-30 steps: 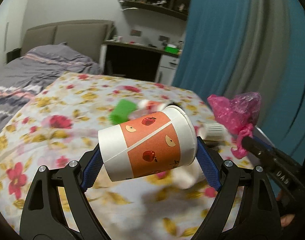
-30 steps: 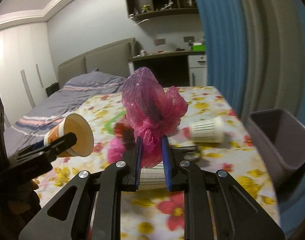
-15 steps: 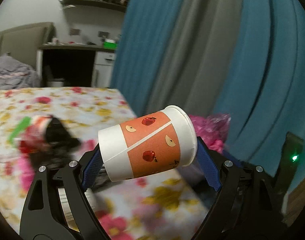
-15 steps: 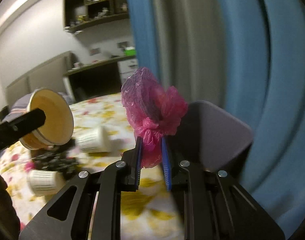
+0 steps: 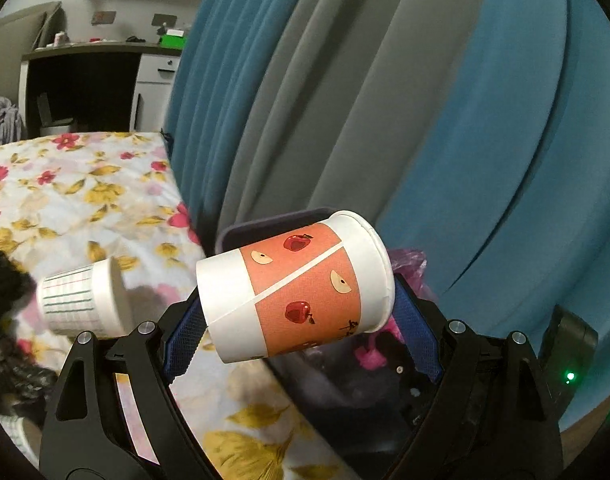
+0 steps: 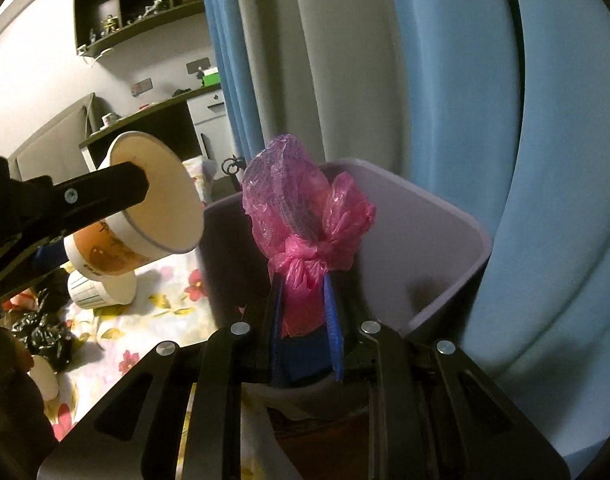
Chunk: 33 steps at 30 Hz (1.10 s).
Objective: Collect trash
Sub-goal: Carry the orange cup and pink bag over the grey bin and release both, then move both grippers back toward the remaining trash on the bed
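Note:
My left gripper (image 5: 301, 332) is shut on an orange paper cup (image 5: 295, 286) with apple prints, held sideways above the near rim of a grey trash bin (image 5: 265, 226). The cup also shows in the right wrist view (image 6: 145, 208), at the bin's left edge. My right gripper (image 6: 303, 312) is shut on a knotted pink plastic bag (image 6: 305, 216) and holds it over the open grey bin (image 6: 445, 232). The pink bag peeks out behind the cup in the left wrist view (image 5: 409, 264).
The bin stands beside a table with a floral cloth (image 5: 85, 200). A white lined paper cup (image 5: 81, 300) lies on its side on the cloth, next to a crumpled black bag (image 6: 45, 332). Blue and grey curtains (image 5: 425, 100) hang close behind the bin.
Both grippers have swung right from over the table to the bin, each still holding its item. The pink bag is now over the bin's opening.

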### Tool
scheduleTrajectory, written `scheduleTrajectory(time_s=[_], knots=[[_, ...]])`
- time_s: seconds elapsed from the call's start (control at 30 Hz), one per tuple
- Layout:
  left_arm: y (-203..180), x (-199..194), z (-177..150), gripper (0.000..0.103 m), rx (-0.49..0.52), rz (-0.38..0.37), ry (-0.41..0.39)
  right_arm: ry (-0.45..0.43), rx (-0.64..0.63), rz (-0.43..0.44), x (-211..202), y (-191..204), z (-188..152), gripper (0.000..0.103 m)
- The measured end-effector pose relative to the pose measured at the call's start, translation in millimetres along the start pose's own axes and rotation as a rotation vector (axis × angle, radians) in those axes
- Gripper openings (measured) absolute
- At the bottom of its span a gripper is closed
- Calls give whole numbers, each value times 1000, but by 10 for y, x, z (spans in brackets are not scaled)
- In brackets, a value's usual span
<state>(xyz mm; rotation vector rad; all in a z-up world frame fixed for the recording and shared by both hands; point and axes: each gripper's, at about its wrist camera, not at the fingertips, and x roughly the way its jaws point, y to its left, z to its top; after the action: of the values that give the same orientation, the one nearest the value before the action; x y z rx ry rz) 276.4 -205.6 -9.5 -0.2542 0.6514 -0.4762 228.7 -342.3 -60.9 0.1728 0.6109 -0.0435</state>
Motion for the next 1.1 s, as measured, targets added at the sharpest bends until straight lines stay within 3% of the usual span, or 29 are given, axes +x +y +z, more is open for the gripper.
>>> scheduleTrajectory(time_s=[0.53, 0.67, 0.83, 1.1], knots=[[-36, 691, -15, 85, -28, -62, 114, 56, 30, 13, 217, -189, -50, 27], [-14, 743, -2, 85, -59, -88, 129, 58, 23, 9, 248, -185, -35, 43], [-77, 815, -21, 85, -46, -125, 155, 25, 12, -5, 170, -208, -28, 55], [-40, 775, -14, 91, -85, -140, 162, -6, 1, -23, 88, -263, -56, 60]])
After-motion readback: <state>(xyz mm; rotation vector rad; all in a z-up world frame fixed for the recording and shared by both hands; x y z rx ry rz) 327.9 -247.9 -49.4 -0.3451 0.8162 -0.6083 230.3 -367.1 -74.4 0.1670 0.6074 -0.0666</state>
